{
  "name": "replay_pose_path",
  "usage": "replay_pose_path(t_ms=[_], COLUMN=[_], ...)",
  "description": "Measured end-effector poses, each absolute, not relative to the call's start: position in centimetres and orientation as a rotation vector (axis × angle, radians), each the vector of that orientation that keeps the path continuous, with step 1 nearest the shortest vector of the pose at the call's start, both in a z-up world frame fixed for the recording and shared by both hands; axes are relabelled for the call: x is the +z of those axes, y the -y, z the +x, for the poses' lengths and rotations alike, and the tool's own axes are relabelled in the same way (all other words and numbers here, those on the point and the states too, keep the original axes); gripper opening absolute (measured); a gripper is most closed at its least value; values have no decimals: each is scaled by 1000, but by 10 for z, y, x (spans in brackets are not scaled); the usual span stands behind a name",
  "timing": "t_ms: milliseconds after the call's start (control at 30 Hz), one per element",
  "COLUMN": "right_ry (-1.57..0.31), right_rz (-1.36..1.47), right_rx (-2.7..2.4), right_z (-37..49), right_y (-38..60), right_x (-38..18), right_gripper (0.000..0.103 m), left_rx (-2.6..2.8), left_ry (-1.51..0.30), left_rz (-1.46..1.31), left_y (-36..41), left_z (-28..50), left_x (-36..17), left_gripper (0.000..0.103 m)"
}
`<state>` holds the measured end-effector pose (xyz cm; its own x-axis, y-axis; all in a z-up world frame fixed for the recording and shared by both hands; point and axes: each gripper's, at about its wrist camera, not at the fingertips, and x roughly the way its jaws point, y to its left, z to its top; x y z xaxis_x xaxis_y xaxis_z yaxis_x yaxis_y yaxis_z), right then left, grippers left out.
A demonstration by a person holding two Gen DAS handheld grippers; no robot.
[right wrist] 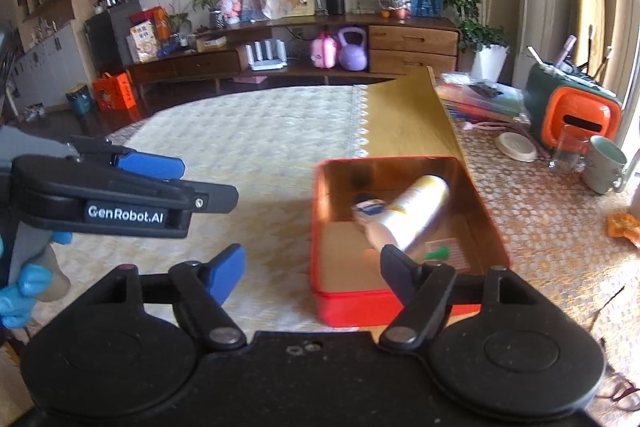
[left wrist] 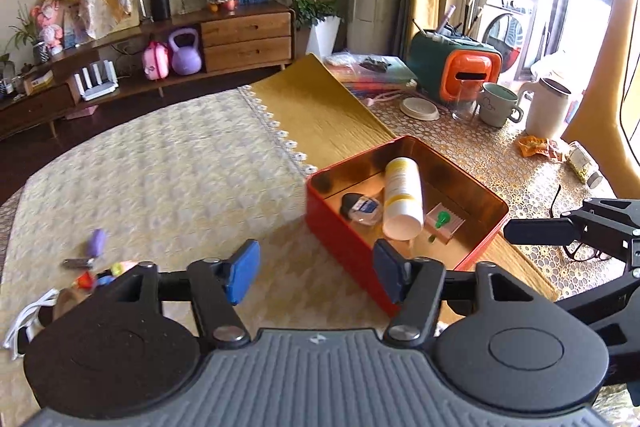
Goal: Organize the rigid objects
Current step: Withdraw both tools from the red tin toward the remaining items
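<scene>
A red tin box (left wrist: pixel 344 227) (right wrist: pixel 320 227) stands open on the table. Inside it lie a white and yellow bottle (left wrist: pixel 403 197) (right wrist: pixel 412 215), a small clear bottle with a dark cap (left wrist: pixel 362 207), and a pink packet with a green piece (left wrist: pixel 443 221) (right wrist: pixel 438 253). My left gripper (left wrist: pixel 316 273) is open and empty, low at the box's near left corner. My right gripper (right wrist: pixel 312 273) is open and empty, just before the box's near edge; its fingers also show at the right of the left wrist view (left wrist: pixel 540 231). Small loose items lie on the cloth at the left: a purple piece (left wrist: pixel 97 242), nail clippers (left wrist: pixel 78 262), colourful bits (left wrist: pixel 100 277).
A gold lid or board (left wrist: pixel 316 107) lies behind the box. Far right stand an orange and green organizer (left wrist: pixel 460 67), a glass, a green mug (left wrist: pixel 498 105), a white jug (left wrist: pixel 548 111), a small jar (left wrist: pixel 584 163) and eyeglasses (left wrist: pixel 580 251). A white cable (left wrist: pixel 24 319) lies at the left edge.
</scene>
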<state>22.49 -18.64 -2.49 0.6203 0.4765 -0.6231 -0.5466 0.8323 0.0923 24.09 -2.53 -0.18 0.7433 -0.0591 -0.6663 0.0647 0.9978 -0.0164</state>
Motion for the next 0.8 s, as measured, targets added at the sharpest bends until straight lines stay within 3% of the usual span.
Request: replay_pose_path(t_ms=[300,800], right_ry=[-673,-660], right_rz=[-91,-47], right_rx=[671,773], right_z=[194,166], right_y=[153,105], right_x=[-20,-22], right_gripper=[84,102], left_rx=[-46,33], left_ry=[-714,-703], left_rz=[-8,-34], left_y=[-8,-73], left_z=[199,139], left_x=[3,-4], left_gripper=[64,73])
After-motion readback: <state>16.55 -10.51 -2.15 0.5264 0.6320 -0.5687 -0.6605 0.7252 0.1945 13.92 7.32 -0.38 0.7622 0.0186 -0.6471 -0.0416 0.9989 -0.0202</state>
